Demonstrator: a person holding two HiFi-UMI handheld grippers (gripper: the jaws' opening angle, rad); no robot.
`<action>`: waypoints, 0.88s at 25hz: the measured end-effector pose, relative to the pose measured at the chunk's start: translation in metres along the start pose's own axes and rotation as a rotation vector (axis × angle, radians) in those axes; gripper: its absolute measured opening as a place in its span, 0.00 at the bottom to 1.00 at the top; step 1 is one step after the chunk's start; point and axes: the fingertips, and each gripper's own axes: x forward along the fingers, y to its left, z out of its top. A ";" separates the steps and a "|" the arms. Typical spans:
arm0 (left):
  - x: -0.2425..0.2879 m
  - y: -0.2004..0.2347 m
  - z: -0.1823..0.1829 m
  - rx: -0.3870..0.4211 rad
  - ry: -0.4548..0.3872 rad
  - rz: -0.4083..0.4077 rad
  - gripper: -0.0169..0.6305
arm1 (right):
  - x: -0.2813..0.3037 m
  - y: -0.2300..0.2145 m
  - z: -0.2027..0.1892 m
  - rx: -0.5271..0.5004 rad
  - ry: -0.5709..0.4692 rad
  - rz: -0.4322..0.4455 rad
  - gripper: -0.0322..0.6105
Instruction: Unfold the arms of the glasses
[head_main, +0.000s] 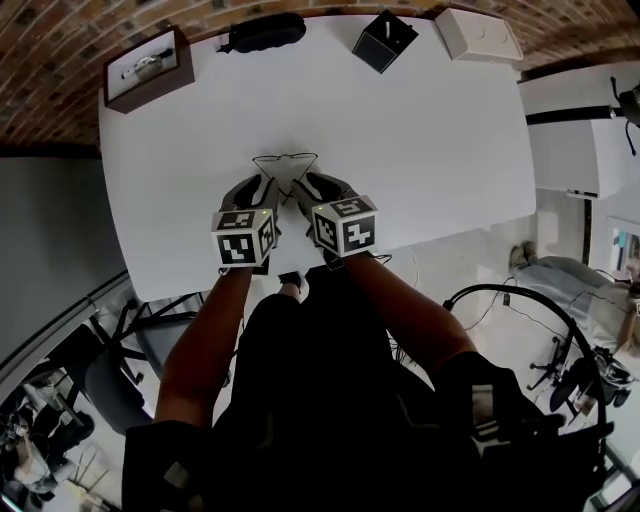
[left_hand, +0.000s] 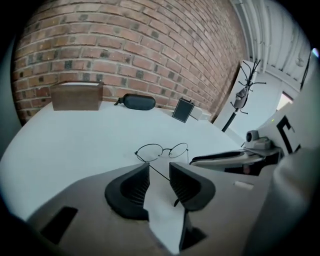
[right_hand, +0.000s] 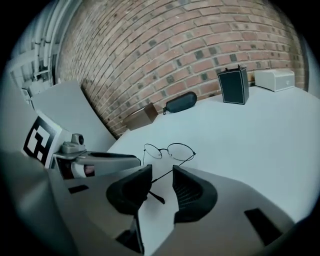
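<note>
Table (head_main: 430, 130): glasses (head_main: 285, 158) are laid by the middle of its near edge, lenses turned away, probably so that each arm can be reached from its own side.
Left gripper (left_hand: 159, 174): fingers (left_hand: 131, 189) are held apart, with one arm lying loose between them.
Right gripper (right_hand: 162, 176): fingers (right_hand: 192, 192) are also apart, around the other arm.
Glasses: both arms are seen swung out, so the task is judged nearly done.
Writing: none can be read; only square markers are borne on the cubes (head_main: 245, 238).
</note>
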 end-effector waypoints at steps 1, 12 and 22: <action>0.002 0.000 -0.003 -0.008 0.016 0.009 0.23 | 0.000 -0.001 0.000 0.021 0.005 -0.013 0.21; 0.014 -0.003 -0.016 -0.013 0.082 0.033 0.26 | 0.008 0.001 -0.003 0.028 0.061 -0.030 0.22; 0.010 0.009 -0.012 0.068 0.093 0.049 0.26 | 0.003 -0.014 0.001 -0.036 0.075 -0.022 0.22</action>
